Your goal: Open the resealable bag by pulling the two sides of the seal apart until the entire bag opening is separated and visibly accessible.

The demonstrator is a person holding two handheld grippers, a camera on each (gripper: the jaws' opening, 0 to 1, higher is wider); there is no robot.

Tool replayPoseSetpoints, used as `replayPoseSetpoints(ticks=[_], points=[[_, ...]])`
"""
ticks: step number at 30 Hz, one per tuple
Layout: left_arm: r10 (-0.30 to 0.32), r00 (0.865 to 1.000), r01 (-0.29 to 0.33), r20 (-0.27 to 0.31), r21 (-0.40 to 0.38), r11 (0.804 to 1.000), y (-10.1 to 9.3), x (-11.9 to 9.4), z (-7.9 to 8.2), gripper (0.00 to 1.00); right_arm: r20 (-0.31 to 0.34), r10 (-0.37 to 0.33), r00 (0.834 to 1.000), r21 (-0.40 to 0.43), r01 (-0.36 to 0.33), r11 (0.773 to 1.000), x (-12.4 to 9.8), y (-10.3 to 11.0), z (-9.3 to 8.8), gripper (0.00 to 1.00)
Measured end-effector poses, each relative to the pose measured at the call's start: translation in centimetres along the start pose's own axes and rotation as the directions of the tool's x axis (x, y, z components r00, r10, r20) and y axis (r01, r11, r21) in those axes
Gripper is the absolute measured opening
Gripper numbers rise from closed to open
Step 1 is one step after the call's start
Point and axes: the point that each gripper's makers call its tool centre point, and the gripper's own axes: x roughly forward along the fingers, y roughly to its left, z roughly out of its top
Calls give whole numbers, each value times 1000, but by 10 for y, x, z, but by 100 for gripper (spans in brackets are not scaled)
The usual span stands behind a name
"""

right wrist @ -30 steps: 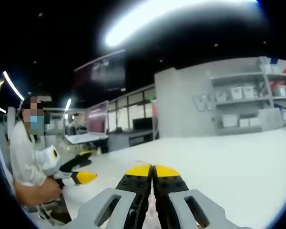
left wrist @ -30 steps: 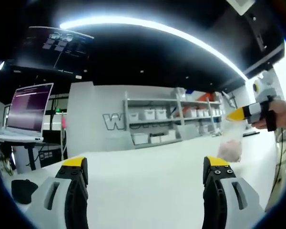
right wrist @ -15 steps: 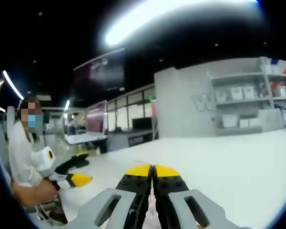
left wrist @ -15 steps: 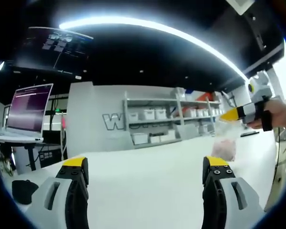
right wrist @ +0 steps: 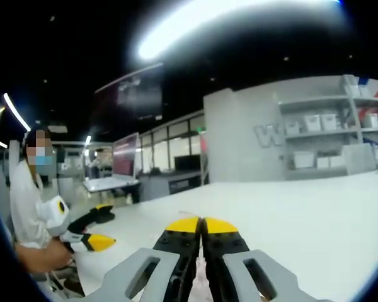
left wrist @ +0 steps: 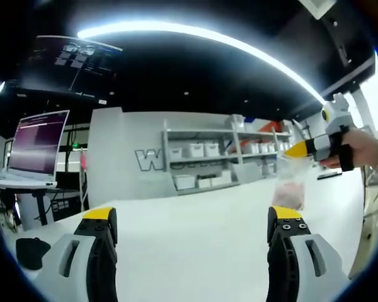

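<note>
1. Your right gripper [right wrist: 202,221] has its yellow-tipped jaws pressed together on the top edge of the resealable bag [left wrist: 288,187]. In the right gripper view only a pale sliver of plastic shows between the jaws at 6 o'clock. In the left gripper view the same gripper [left wrist: 288,151] sits at 3 o'clock, with the bag hanging below its tip.

2. Your left gripper [left wrist: 192,217] has its jaws standing wide apart with nothing between them, aimed across the white table [left wrist: 195,226]. In the right gripper view it [right wrist: 97,229] appears at 8 o'clock, by your sleeve, well apart from the bag.

3. Over the last second the bag has risen: it lay low against the table surface at 3 o'clock and now dangles clear of it, upright, with pinkish contents settled in its lower part. Your right hand [left wrist: 359,148] has lifted with it.

4. That lift likely means the seal is now presented in the air, free for a second grip. The seal itself looks not yet parted, though it is too small to judge.

5. Beyond the table, shelving with white bins [left wrist: 205,157] stands at 12 o'clock and a laptop screen [left wrist: 41,141] at 9 o'clock.

6. Next, you probably need to bring the left gripper over to the opposite lip.
</note>
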Motion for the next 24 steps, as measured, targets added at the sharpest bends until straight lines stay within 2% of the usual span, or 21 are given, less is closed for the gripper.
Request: replayPoseSetpoints(ticks=[24], points=[[-2,1000,2,-4,-1,1000,1,1,1,97,-16,-33,999,12,33,999,25,-25,2,0]])
